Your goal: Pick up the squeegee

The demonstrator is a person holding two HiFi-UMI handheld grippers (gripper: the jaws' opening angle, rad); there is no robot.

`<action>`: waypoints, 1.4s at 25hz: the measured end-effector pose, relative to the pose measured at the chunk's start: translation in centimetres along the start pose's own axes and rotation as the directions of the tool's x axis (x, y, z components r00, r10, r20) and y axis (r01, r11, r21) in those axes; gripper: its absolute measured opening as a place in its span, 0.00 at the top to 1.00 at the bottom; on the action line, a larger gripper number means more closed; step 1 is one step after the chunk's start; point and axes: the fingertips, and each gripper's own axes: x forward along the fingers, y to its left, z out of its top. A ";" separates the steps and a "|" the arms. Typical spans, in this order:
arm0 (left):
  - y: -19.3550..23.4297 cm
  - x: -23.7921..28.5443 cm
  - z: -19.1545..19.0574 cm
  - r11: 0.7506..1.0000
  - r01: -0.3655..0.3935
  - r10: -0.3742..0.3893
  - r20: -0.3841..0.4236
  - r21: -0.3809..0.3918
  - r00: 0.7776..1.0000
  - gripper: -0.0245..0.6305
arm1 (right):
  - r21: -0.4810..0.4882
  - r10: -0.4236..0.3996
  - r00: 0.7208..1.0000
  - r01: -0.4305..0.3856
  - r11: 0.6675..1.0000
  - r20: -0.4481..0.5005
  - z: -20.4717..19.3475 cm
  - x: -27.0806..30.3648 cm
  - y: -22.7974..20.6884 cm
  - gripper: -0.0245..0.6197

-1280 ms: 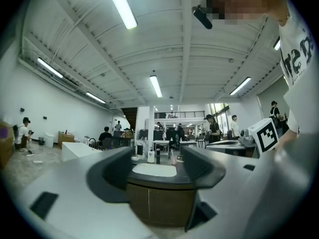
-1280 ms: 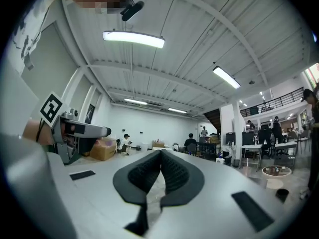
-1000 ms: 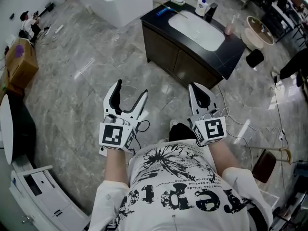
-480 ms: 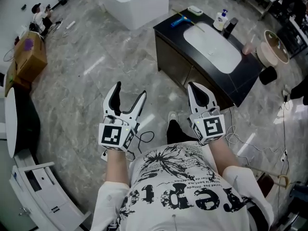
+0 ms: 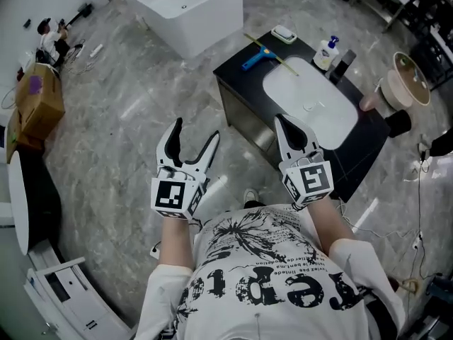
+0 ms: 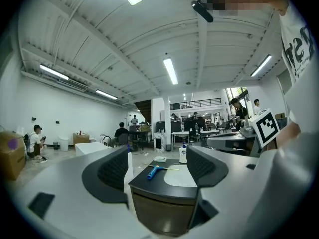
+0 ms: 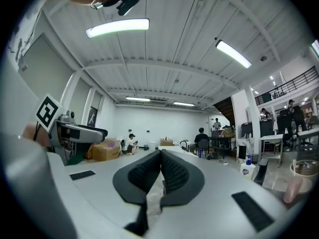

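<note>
The squeegee (image 5: pixel 263 52), blue-handled with a long thin blade, lies on the near left corner of a black sink counter (image 5: pixel 236 73); it also shows in the left gripper view as the squeegee (image 6: pixel 155 170) far ahead between the jaws. My left gripper (image 5: pixel 195 138) is open and empty, held at chest height well short of the counter. My right gripper (image 5: pixel 282 125) is shut with nothing in it, its tips over the counter's front edge; in its own view the right gripper (image 7: pixel 160 169) has both pads pressed together.
On the counter are a white basin (image 5: pixel 309 109), a soap dish (image 5: pixel 284 34), a pump bottle (image 5: pixel 325 51) and a pink cup (image 5: pixel 369 101). A white bathtub (image 5: pixel 185 6) stands beyond. A cardboard box (image 5: pixel 34 98) sits left. Cables (image 5: pixel 414 183) trail on the marble floor at right.
The counter has drawn closer and turned in the head view as the person stepped towards it. Both grippers keep their pose: left open, right shut.
</note>
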 end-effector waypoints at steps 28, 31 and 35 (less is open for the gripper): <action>4.3 41.7 -6.8 0.864 0.504 -0.490 -0.236 -0.002 0.839 0.42 | 0.032 -0.459 0.876 0.468 0.883 -0.150 -5.3 19.3 -23.9 0.94; 4.4 45.9 -9.9 0.838 0.546 -0.524 -0.305 -0.016 0.795 0.42 | 0.035 -0.511 0.841 0.524 0.851 -0.177 -6.9 20.9 -26.2 0.94; 3.9 50.0 -14.9 0.799 0.600 -0.561 -0.421 -0.050 0.712 0.42 | 0.037 -0.588 0.780 0.608 0.793 -0.214 -8.8 22.0 -28.4 0.94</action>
